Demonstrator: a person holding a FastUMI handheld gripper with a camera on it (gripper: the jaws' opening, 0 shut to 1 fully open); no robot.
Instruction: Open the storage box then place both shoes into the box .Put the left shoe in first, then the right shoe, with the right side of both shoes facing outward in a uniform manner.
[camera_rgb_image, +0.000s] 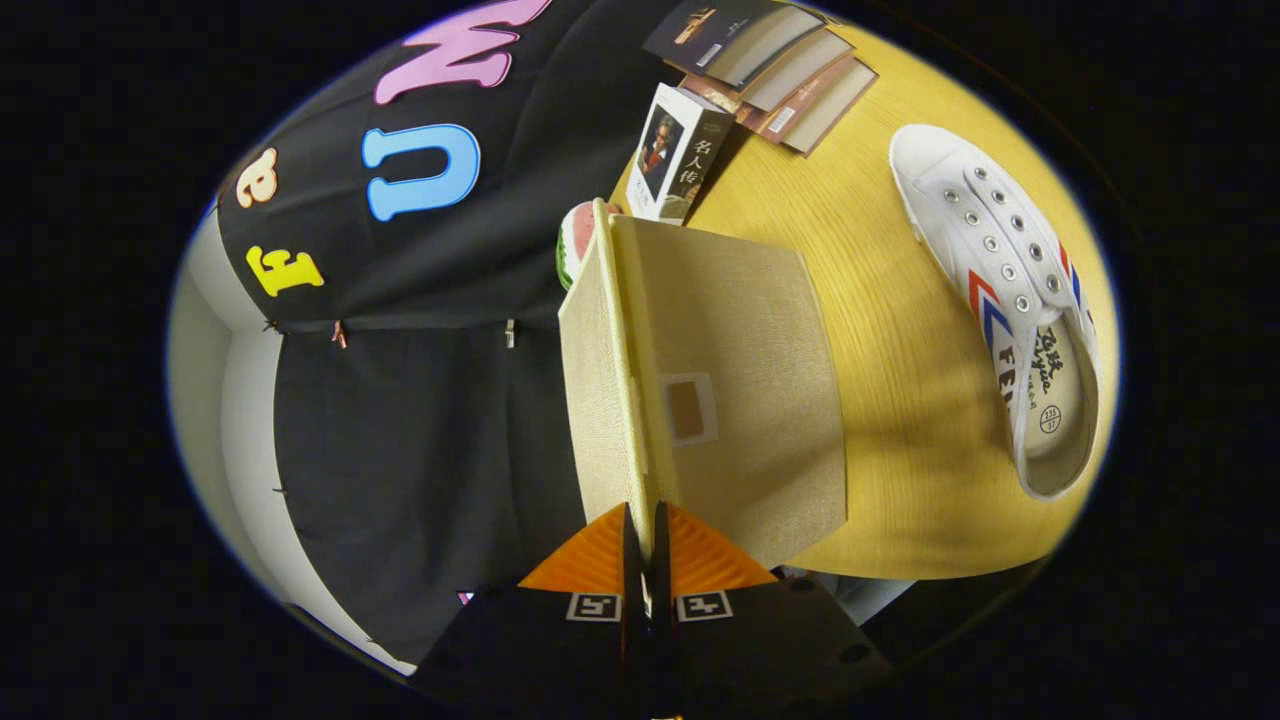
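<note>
A beige fabric storage box stands on the wooden table, with a small label window on its near face. My gripper is rolled on its side and shut on the lid's pale edge, which runs straight ahead from between the fingers. The lid's woven panel lies on one side of that edge and the box face on the other. A white canvas shoe with red and blue stripes lies on the table beside the box, apart from it, its opening facing me.
Beyond the box a small book with a portrait cover stands upright, and several books lie stacked behind it. A red and green round object peeks out behind the lid. The booth's black cloth wall is close on the lid's side.
</note>
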